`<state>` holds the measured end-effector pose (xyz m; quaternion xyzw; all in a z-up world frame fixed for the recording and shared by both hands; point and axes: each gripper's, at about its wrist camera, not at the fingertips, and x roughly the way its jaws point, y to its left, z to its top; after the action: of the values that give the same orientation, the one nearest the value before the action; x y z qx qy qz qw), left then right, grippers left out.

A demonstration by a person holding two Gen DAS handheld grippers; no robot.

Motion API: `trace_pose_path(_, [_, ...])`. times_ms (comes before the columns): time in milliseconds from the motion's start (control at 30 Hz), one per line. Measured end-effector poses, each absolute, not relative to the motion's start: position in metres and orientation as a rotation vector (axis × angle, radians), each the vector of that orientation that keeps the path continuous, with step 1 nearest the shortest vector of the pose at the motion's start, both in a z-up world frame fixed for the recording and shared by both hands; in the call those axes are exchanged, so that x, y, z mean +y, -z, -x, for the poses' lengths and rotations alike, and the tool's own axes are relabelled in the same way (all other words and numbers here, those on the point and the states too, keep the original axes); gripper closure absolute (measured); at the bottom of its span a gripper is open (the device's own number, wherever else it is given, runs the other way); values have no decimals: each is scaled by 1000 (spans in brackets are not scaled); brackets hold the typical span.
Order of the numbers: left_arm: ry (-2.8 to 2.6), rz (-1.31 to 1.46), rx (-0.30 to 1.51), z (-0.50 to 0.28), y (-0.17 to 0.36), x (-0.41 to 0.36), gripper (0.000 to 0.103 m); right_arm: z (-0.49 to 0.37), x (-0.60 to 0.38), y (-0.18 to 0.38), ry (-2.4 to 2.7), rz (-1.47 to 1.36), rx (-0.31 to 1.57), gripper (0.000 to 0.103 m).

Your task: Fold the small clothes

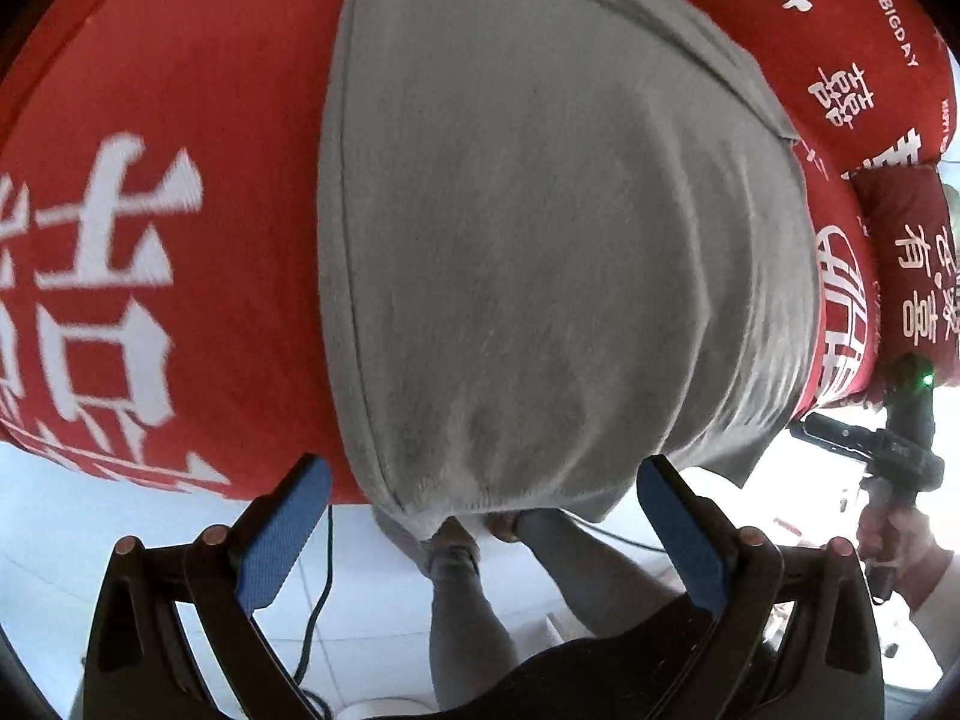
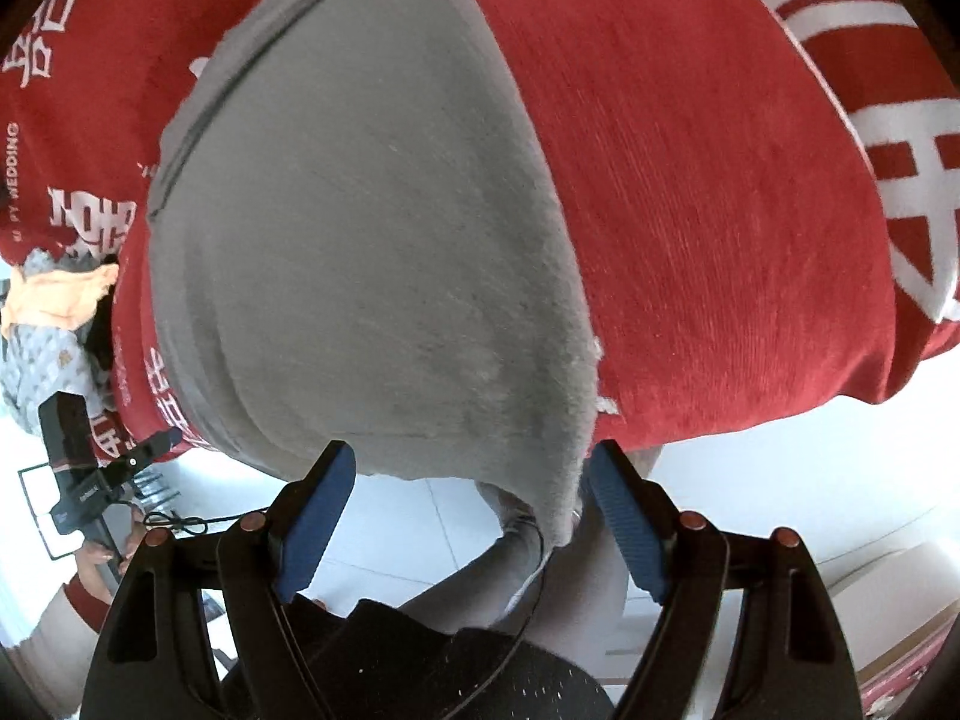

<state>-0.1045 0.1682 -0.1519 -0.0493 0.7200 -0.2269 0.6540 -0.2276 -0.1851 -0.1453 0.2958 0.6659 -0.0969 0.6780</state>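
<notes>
Nearby, crumpled clothes (image 2: 57,300) (peach, grey) lie beside red cloth (image 2: 690,180).

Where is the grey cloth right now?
In both wrist views the grey cloth lies spread on the red cover, its near edge hanging over the side just ahead of both open grippers.

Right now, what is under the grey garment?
The grey garment lies on a red cloth with white characters, which shows on both sides of it. Its near edge overhangs the white tiled floor. What the cloth covers is hidden.
</notes>
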Motion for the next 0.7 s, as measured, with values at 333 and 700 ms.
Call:
trace_pose_path(333, [547, 201, 1647, 112, 172, 168, 1, 224, -180, 183, 52, -755, 1521, 19])
trace_pose_path(700, [679, 240, 1611, 108, 163, 156, 1, 208, -174, 169, -163, -901, 1413, 19])
